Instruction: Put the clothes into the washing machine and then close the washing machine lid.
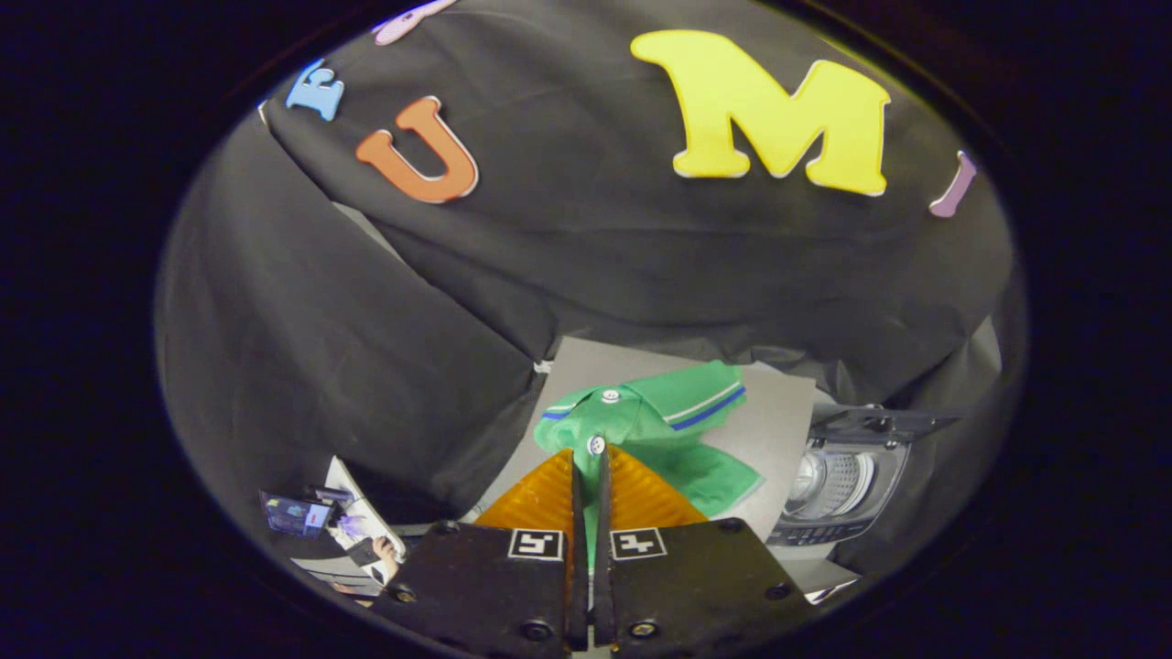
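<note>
Gripper [590,450] sits bottom centre of the frame, pointing forward and slightly down at the table. Fingers [540,499] are nearly together, only a thin slit between them. Can't tell whether they pinch any cloth: the tips end right at the near edge of the shirt, and a sliver of green shows through the slit, but contact isn't clear.

Green polo shirt [655,426] lies crumpled on the grey board [778,430], centre of the frame, just ahead of and partly beyond the fingertips. Collar with blue and white stripe trim is turned to the upper right of the garment. Two white buttons visible, one right at the fingertips, one further up near the collar. Lower part of the shirt spreads out to the right of the right finger.

Washing machine [838,490] is at the lower right of the frame, right of the board and apart from the shirt. Lid [870,424] is raised, dark, standing above the opening. Drum [829,480] is exposed, shiny perforated metal; no clothes seen inside from this angle. Dark control strip runs along its near edge.

Lower left of the frame: a person's hand [385,554] next to some papers [352,508] and a small lit screen [295,515], well apart from the shirt.
</note>
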Motion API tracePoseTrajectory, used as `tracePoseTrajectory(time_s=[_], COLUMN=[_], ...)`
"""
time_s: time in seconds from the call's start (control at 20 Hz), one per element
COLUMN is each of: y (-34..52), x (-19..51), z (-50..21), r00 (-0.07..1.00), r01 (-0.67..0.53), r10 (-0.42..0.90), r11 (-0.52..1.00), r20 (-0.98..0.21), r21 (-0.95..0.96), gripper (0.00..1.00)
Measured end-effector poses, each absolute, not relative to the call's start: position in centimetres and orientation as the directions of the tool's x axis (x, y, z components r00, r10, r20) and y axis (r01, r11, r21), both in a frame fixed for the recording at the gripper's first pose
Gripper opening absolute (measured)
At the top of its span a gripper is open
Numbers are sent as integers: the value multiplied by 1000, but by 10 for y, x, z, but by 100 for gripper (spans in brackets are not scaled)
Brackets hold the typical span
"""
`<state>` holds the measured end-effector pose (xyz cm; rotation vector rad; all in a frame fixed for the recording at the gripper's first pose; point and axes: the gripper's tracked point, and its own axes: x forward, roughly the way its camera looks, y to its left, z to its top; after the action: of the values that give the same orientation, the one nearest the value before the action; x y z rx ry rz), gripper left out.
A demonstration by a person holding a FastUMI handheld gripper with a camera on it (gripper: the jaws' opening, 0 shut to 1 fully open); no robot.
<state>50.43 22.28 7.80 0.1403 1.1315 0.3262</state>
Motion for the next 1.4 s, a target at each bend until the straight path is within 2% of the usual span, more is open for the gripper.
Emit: tracePoseTrajectory(time_s=[0.25, 0.55, 0.85, 1.4], y=[208, 190, 150, 47], x=[499, 481, 456, 393], z=[134, 174, 196, 196], r00=[468, 521, 583, 644], r01=[-210, -204, -147, -20], r10=[347, 341, 294, 190], r11=[937, 940, 955, 973], r20=[-813, -783, -757, -741], r21=[278, 274, 258, 232], gripper=[6, 6, 6, 6])
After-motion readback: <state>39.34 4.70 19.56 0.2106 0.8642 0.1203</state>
